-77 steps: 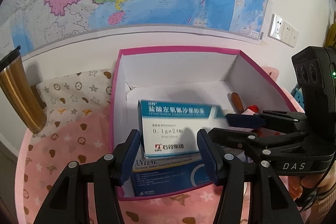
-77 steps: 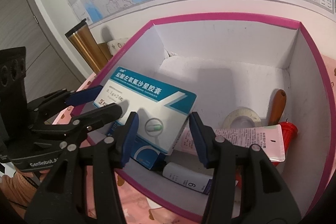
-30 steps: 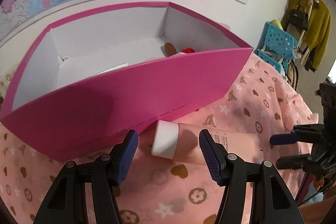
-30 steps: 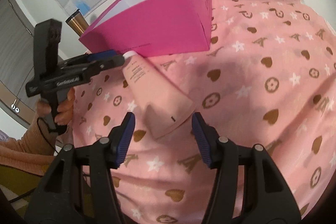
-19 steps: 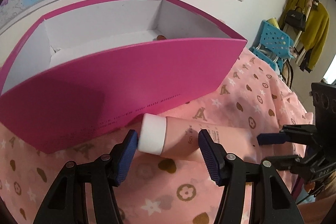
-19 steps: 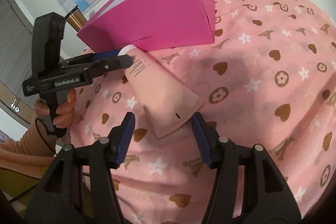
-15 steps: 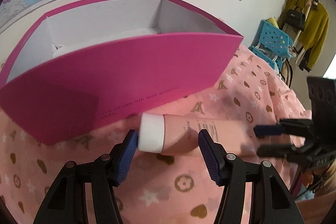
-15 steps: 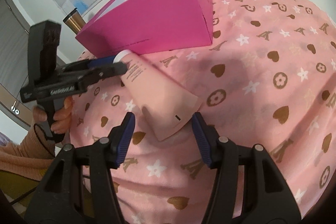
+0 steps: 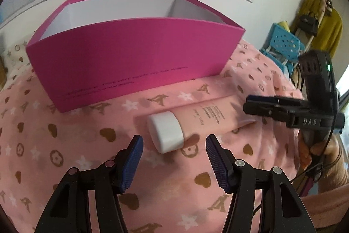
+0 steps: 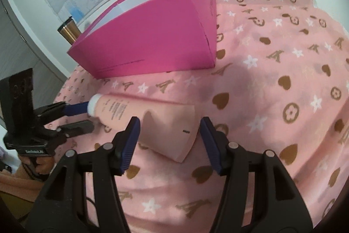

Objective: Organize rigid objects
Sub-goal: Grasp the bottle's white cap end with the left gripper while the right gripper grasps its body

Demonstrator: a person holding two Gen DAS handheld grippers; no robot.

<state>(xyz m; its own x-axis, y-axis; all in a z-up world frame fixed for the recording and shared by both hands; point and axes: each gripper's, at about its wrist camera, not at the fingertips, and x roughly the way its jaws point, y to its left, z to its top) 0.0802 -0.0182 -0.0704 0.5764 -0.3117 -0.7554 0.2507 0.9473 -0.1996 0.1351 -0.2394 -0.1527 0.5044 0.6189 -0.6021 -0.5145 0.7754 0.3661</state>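
Note:
A pink tube (image 9: 207, 116) with a white cap (image 9: 165, 134) lies on the pink patterned cloth in front of the magenta box (image 9: 130, 58). My left gripper (image 9: 173, 149) is open, and the cap sits just ahead of its blue fingertips without touching them. The right wrist view shows the tube (image 10: 130, 110) running left to right, its flat crimped end between the fingers of my open right gripper (image 10: 169, 127). The left gripper (image 10: 84, 116) flanks the cap there. From the left wrist, the right gripper (image 9: 248, 102) hovers at the tube's far end.
The magenta box (image 10: 152, 47) stands open-topped near the wall with the map. A metal tumbler (image 10: 67, 32) is behind its left end. Off the table's right side are a blue stool (image 9: 283, 45) and hanging clothes (image 9: 322, 25). A hand (image 9: 314, 150) holds the right gripper.
Both grippers have drawn back from the box. The tube now lies farther from the box and has turned more along its front wall. The finger gaps look unchanged.

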